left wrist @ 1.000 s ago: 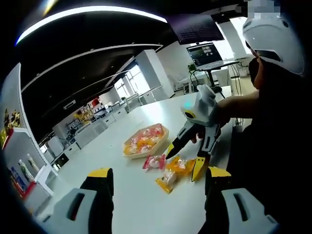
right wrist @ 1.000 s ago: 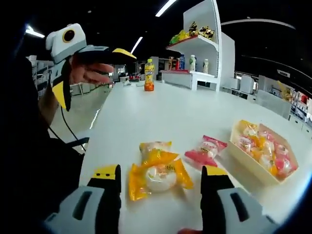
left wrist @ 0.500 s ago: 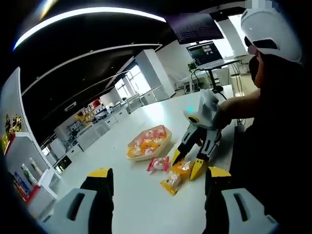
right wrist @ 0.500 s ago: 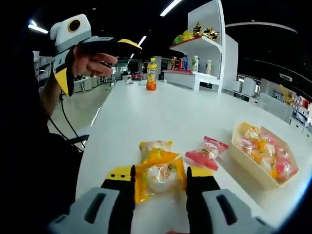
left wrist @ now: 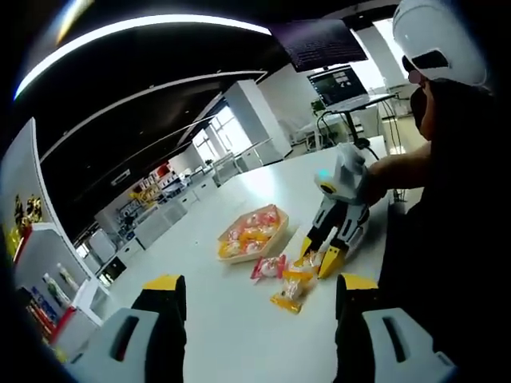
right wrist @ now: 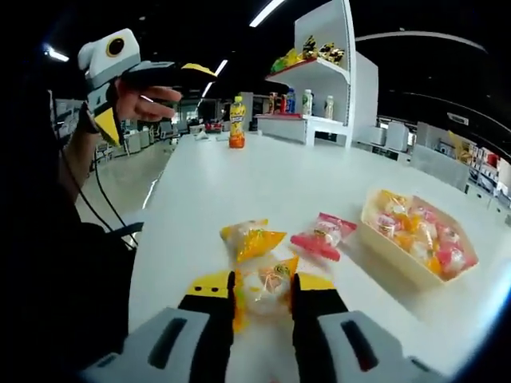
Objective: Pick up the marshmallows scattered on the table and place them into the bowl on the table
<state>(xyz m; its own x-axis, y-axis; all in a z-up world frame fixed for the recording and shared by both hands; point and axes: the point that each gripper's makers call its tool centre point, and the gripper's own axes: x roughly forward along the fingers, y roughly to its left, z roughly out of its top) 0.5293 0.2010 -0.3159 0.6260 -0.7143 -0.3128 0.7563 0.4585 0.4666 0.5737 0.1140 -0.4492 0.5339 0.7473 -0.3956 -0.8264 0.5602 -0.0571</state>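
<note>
Marshmallow packets (left wrist: 289, 279) are being viewed beside the bowl (left wrist: 254, 234); the left gripper (left wrist: 254, 294), jaws apart, is being held away.

An orange-wrapped marshmallow (right wrist: 263, 285) is being clamped by the right gripper (right wrist: 263, 289), with the bowl (right wrist: 415, 243) lying ahead-right.

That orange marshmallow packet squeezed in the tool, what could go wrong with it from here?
The right tool pinches the orange packet by soft, puffy wrapping, so it might slip out on the way to the bowl. A second orange packet lies just ahead and could get nudged. The bowl looks nearly full, so the packet might slide off the pile.
</note>
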